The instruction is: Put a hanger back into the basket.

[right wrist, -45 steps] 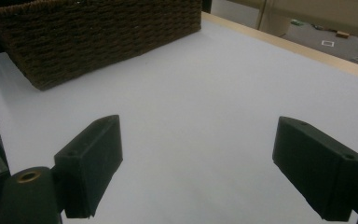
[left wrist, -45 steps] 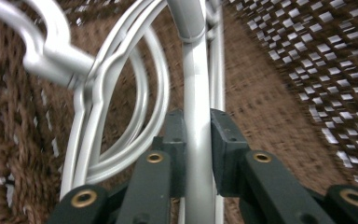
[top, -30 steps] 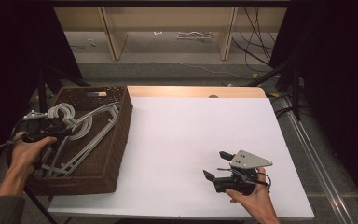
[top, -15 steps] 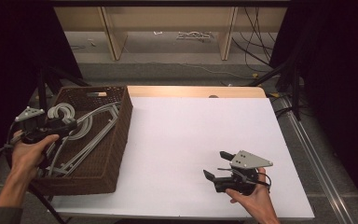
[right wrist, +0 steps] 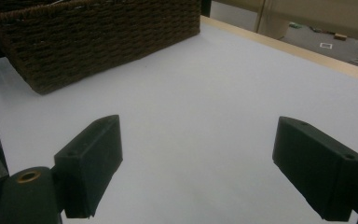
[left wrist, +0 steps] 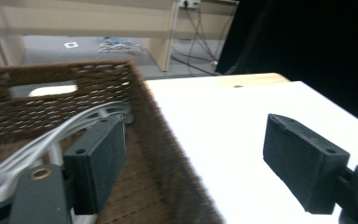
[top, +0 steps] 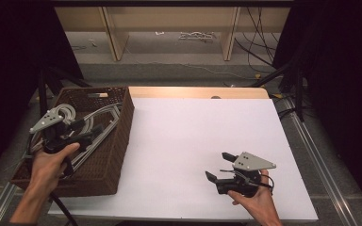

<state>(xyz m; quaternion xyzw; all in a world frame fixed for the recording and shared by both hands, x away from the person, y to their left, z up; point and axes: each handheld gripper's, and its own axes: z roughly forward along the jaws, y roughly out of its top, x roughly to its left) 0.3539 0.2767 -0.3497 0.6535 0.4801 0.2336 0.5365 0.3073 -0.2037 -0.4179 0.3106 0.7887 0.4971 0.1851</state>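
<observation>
Holding: each hand grips a black two-jaw gripper at the lower edge of the high view.
Left gripper (top: 82,132): over the dark brown woven wicker basket (top: 118,141) at left, jaws spread wide, straddling its right wall.
Basket contents: pale grey looped cables (left wrist: 51,140), or perhaps wire hangers; blur hides which.
Right gripper (top: 219,167): lower right, low over the white rectangular tabletop sheet (top: 193,136), jaws wide apart, holding nothing.

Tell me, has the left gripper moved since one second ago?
Yes. The left gripper has shifted slightly toward the person and the left edge of the wicker basket.
</observation>
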